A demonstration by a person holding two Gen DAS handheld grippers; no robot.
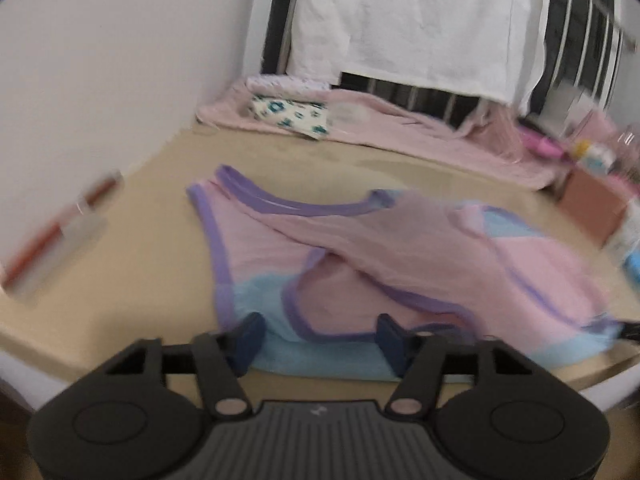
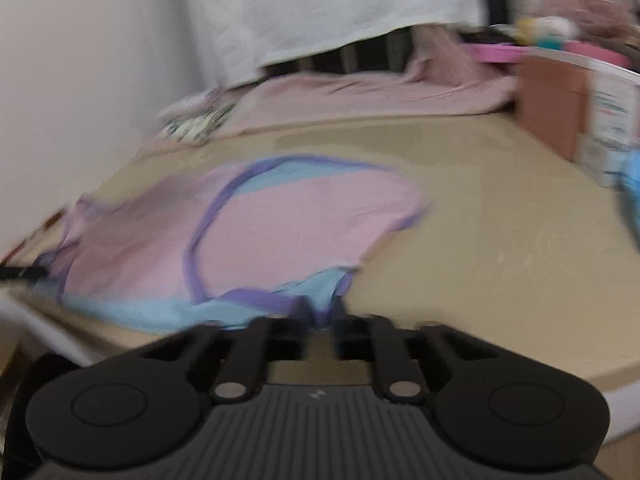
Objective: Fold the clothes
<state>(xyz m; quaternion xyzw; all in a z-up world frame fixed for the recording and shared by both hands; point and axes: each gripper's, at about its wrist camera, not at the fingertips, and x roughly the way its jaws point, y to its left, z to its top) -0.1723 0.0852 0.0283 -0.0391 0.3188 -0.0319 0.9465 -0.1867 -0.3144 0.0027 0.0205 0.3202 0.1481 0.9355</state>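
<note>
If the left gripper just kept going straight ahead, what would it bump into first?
Probably the top. The left gripper is open, with the top's blue hem right between its fingers, so it would meet that cloth at once. The pink blanket lies farther behind.

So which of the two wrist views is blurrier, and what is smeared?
Right wrist view: worse, the whole frame motion-smeared, the tank top trim and brown box soft. Left wrist view: the tank top centre is fairly sharp, but the red pen and right edge streak; fisheye bends the tan tabletop.
</note>
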